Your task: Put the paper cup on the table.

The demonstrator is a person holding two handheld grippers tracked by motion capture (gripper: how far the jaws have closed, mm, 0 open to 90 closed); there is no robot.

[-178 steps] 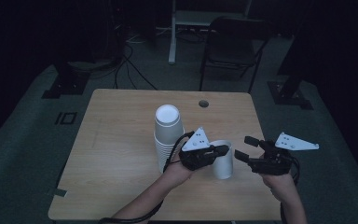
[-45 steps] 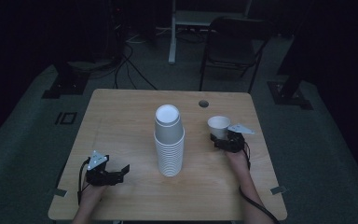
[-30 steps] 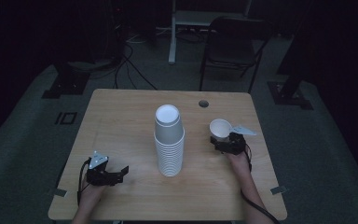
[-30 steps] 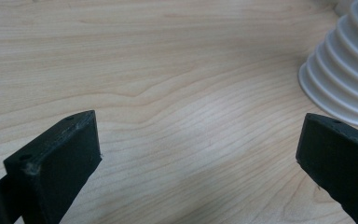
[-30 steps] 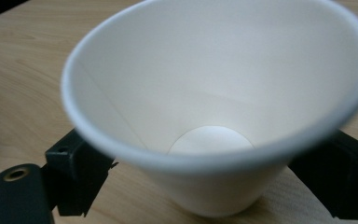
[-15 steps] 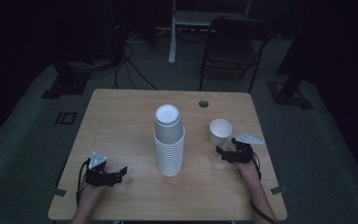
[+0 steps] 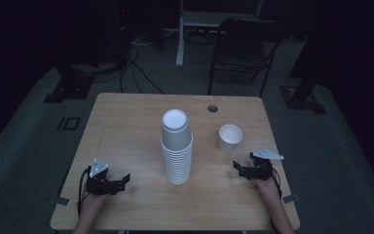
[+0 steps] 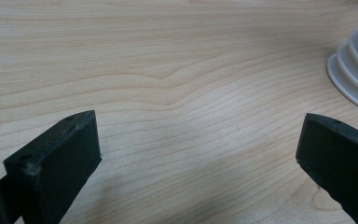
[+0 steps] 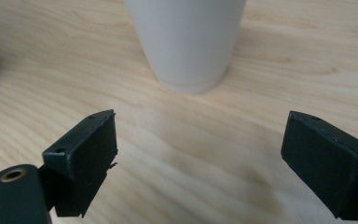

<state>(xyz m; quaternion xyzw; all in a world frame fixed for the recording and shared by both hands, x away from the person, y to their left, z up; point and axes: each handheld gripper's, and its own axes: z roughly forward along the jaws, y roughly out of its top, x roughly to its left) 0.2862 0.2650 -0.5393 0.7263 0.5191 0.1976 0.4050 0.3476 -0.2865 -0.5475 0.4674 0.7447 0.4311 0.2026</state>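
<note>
The table (image 7: pixel 126 126) was a light wooden top with clear grain, rectangular with rounded corners, and a small round cable hole (image 7: pixel 213 107) sat near its far edge. At its middle stood a tall stack of white paper cups (image 7: pixel 177 148), nested upside down, its ribbed rims visible at the right edge of the left gripper view. A single white paper cup (image 7: pixel 230 137) stood upright to the right of the stack, apart from it, its mouth open upward.

The right gripper (image 7: pixel 239 168) rested low over the table just in front of that single cup, its jaws spread wide with nothing between them; in the right gripper view the cup's base stood beyond the jaws, untouched. The left gripper (image 7: pixel 121 179) lay near the front left corner, well apart from the stack, its jaws likewise wide apart over bare wood.

Around the table the room was dark. The floor was grey carpet. A black folding chair (image 7: pixel 243 48) stood behind the table, beside a pale desk leg (image 7: pixel 179 39), and cables (image 7: pixel 136 63) trailed across the floor at the far left.
</note>
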